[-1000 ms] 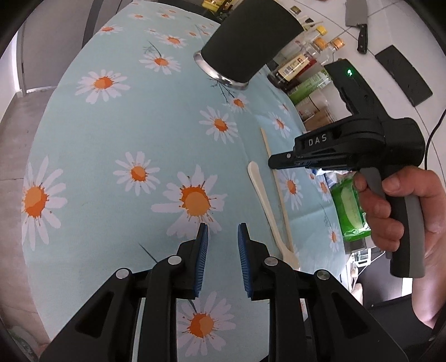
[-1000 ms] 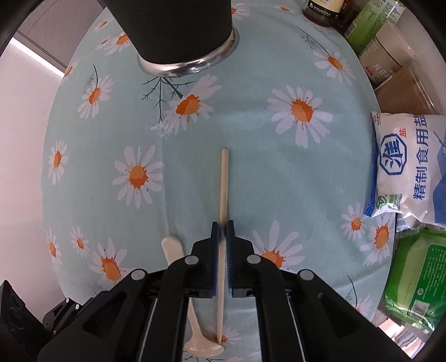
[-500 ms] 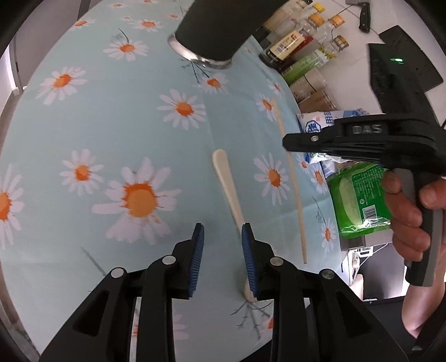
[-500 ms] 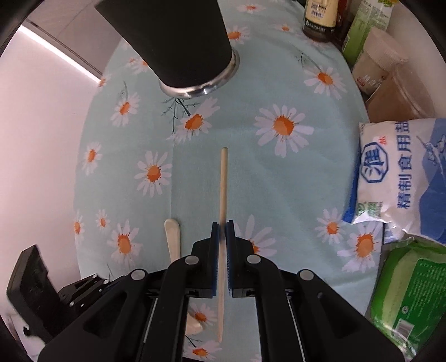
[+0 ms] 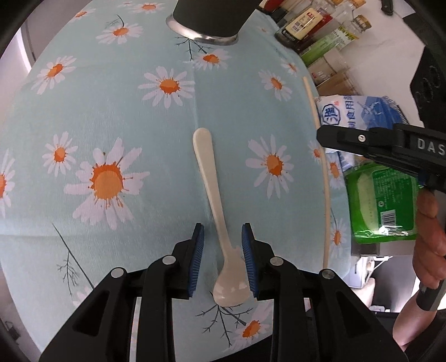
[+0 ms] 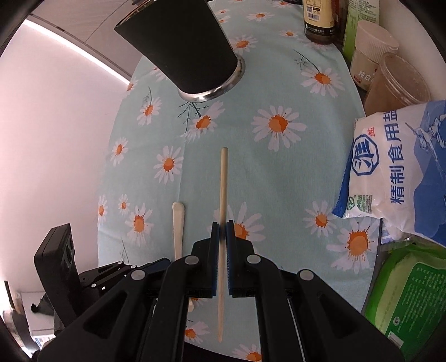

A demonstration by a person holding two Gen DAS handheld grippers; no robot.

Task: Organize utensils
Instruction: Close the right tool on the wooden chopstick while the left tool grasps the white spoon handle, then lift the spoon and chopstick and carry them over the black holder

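A cream plastic spoon [image 5: 213,195] lies on the daisy tablecloth [image 5: 111,111], bowl end toward me. My left gripper [image 5: 223,236] is open, its blue pads on either side of the spoon's neck, not touching it. My right gripper [image 6: 222,225] is shut on a wooden chopstick [image 6: 223,178] and holds it above the cloth; the chopstick [image 5: 320,144] also shows in the left wrist view. The spoon [image 6: 177,225] shows to the left in the right wrist view. A black cup with a metal base [image 6: 186,47] stands at the far side of the table.
A salt bag [image 6: 398,172], a green packet [image 6: 412,292], sauce bottles [image 6: 317,19] and plastic jars [image 6: 395,80] line the right edge of the table. The table's left edge drops off to the floor.
My left gripper has moved right and come down around the spoon's neck. My right gripper has lifted the chopstick up off the cloth.
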